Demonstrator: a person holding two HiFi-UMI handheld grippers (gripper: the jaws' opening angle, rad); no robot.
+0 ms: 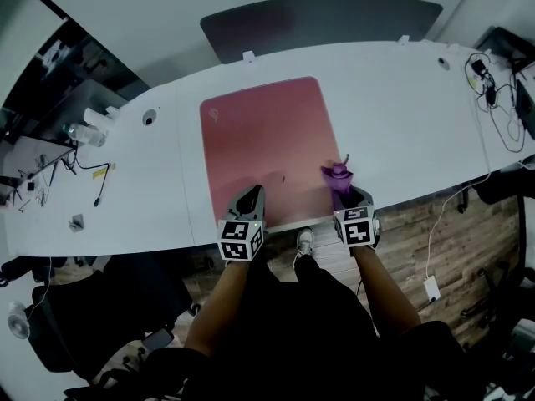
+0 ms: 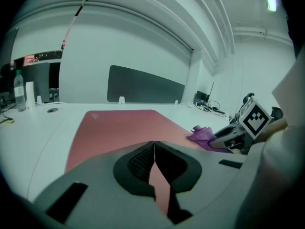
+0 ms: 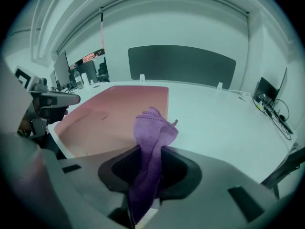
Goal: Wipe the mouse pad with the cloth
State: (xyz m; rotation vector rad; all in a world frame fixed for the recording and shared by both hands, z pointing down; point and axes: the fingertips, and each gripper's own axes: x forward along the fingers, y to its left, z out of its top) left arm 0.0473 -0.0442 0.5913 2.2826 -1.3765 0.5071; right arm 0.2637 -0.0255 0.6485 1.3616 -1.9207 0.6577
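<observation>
We clamp the purple cloth (image 3: 152, 130) in our right gripper (image 1: 349, 197), a tuft poking out over the pink mouse pad's (image 1: 267, 136) near right corner, ready to sweep, while our left gripper (image 2: 154, 149), jaws together and empty, hovers at the near edge, probably to steady it.

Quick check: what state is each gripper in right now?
Left gripper: closed, empty.
Right gripper: closed on the cloth.
</observation>
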